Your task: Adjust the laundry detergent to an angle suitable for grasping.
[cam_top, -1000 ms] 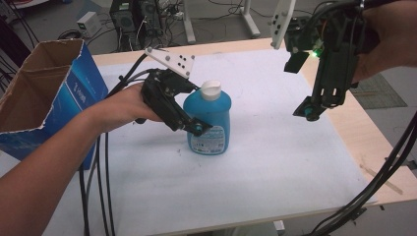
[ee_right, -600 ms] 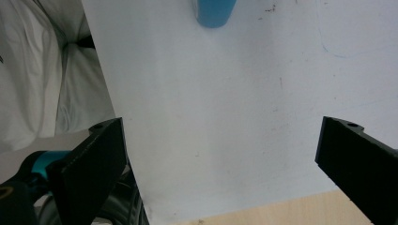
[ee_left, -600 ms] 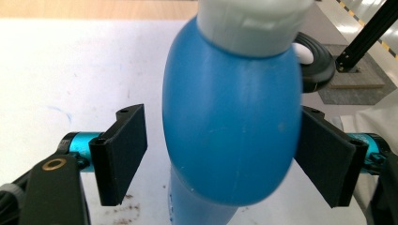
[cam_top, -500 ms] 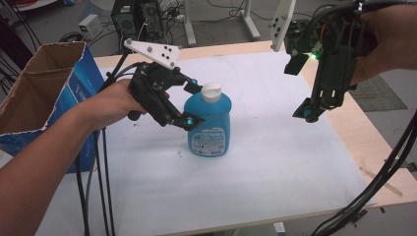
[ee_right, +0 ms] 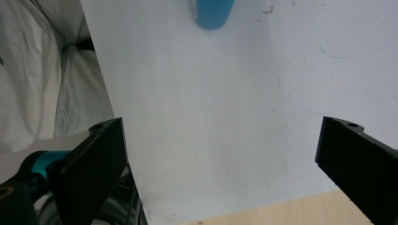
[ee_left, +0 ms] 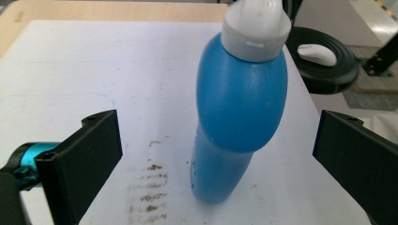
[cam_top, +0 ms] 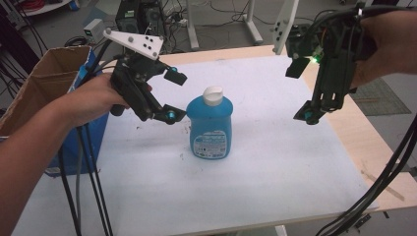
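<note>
A blue bottle (cam_top: 210, 129) with a white cap stands upright near the middle of the white sheet (cam_top: 275, 162). My left gripper (cam_top: 173, 96) hovers just left of it, level with its upper half and clear of it. Its jaws have just been opening and stand wide, with nothing pressed between them. In the left gripper view the bottle (ee_left: 241, 93) rises ahead of the left gripper (ee_left: 218, 124), and neither pad touches it. My right gripper (cam_top: 301, 92) hangs open above the sheet's right side, pointing down. In the right gripper view the right gripper (ee_right: 220, 129) is spread over bare sheet, with the bottle's base (ee_right: 213, 11) at the top edge.
An open cardboard box (cam_top: 44, 93) with blue sides stands at the table's left edge. Bare wooden tabletop (cam_top: 366, 142) borders the sheet on the right. Brown smudges (ee_left: 150, 197) mark the sheet beside the bottle. Black cables (cam_top: 83, 187) hang from the left hand.
My left gripper has opened off the bottle and drawn back to the left and upward. The bottle stays upright in place. The right gripper has not moved.
</note>
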Demonstrator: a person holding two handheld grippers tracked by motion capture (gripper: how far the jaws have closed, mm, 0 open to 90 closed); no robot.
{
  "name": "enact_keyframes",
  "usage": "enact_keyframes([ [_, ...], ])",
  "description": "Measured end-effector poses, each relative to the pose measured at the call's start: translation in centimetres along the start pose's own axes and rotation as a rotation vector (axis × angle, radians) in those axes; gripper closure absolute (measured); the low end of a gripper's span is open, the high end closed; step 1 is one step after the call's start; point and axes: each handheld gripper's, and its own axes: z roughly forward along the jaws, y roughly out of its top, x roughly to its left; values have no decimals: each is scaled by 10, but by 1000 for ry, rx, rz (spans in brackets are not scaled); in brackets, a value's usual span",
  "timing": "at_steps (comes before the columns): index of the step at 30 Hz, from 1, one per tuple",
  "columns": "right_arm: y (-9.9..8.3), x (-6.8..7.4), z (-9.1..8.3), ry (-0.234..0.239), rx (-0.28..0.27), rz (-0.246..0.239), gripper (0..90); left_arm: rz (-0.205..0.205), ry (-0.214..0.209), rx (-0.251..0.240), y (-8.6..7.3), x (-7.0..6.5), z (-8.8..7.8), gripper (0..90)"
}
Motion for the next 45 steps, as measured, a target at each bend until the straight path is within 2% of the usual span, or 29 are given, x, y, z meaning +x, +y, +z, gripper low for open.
enact_keyframes([
  [2, 0, 0, 0, 1, 0, 2, 19, 4, 11, 6, 2, 0, -5, 16],
  [4, 0, -1, -1, 1, -3, 1, 19, 19, 49, 24, 6, 0, -15, 16],
  [6, -1, -1, 0, 1, -7, -1, 19, 4, 69, 40, 10, 0, -23, 16],
  [7, -1, -1, 0, 1, -7, -1, 19, -8, 76, 58, 12, 1, -28, 16],
  [8, -1, -3, 1, 3, -1, 0, 19, -34, 101, 106, 16, 5, -37, 16],
  [10, -1, -4, 1, 6, -6, -1, 19, -61, 96, 152, 19, 10, -43, 16],
  [11, -1, -4, 1, 6, -6, -1, 19, -61, 96, 152, 19, 10, -43, 16],
  [12, -1, -5, 1, 8, -10, -1, 19, -64, 116, 210, 22, 15, -51, 16],
  [13, -1, -5, 1, 8, -10, -1, 19, -64, 116, 210, 22, 15, -51, 16],
  [15, 0, -7, 2, 8, -9, -2, 19, -66, 119, 243, 24, 19, -55, 16],
  [16, 0, -7, 3, 10, -10, -1, 19, -47, 135, 280, 26, 22, -59, 16],
  [17, 0, -7, 3, 8, -11, -1, 19, -44, 142, 295, 27, 24, -60, 16],
  [20, 1, -9, 4, 6, -13, -4, 19, -34, 164, 324, 29, 30, -63, 16],
  [22, 2, -10, 4, 5, -14, 1, 19, -34, 164, 324, 29, 30, -63, 16],
  [25, 2, -11, 5, 9, -5, 1, 19, -9, 176, 401, 33, 38, -63, 16],
  [28, 3, -11, 6, 9, -5, 1, 19, -25, 197, 456, 35, 45, -64, 16],
  [33, 6, -12, 8, 21, 2, -2, 19, -35, 236, 507, 33, 58, -68, 16],
  [40, 10, -19, 11, 32, -7, -9, 19, -23, 220, 551, 29, 69, -60, 16],
  [45, 12, -23, 14, 42, -2, -11, 19, -16, 190, 575, 26, 72, -52, 16],
])
